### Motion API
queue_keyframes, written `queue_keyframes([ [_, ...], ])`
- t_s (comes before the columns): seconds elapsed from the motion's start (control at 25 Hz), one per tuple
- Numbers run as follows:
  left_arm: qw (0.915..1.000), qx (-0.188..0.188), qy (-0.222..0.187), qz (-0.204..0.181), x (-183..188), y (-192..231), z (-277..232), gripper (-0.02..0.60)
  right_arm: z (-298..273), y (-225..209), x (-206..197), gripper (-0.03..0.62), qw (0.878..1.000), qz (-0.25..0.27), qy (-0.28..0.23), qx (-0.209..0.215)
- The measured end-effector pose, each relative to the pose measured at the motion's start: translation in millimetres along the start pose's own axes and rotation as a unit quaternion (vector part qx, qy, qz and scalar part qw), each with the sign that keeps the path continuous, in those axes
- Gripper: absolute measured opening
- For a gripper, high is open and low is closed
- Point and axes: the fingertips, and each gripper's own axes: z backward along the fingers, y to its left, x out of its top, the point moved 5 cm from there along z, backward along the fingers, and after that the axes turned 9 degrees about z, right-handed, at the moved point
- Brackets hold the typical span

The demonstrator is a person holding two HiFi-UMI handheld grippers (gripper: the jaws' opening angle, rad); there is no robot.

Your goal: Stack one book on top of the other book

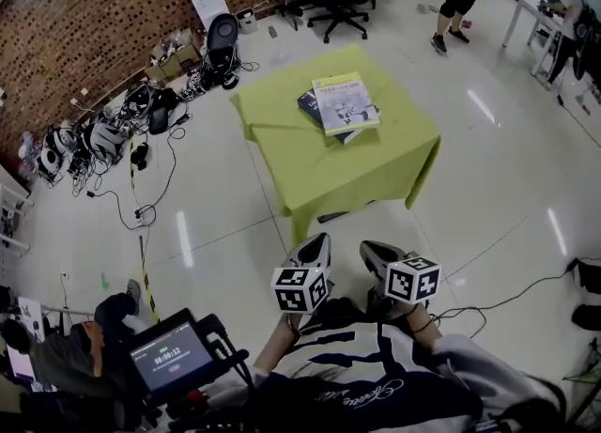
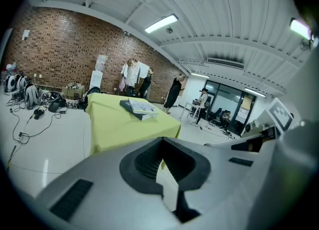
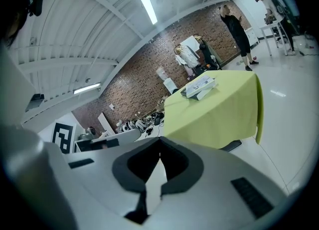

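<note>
Lime-green table, twelve o'clock: pale book already atop dark book. Six o'clock, left tongs and right tongs pinched together, empty, well apart from stack. Stacking looks done; next move likely none.

Table, square, draped in yellow-green cloth, standing on a pale glossy floor. On it: one dark book, seemingly flat on the cloth, and one light book stacked on top.

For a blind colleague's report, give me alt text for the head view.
A pale paperback book lies stacked on a dark book on a lime-green cloth-covered table. The left gripper and right gripper sit shut, empty, well short of it.
</note>
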Motion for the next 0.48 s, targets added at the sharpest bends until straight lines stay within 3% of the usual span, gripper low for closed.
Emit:
queue_keyframes([
  [0.48, 1.0, 0.004, -0.006, 0.004, 3.9, 4.9, 0.1, 0.003, 0.5, -3.0, -0.5, -0.008, 1.0, 0.001, 0.003, -0.004],
])
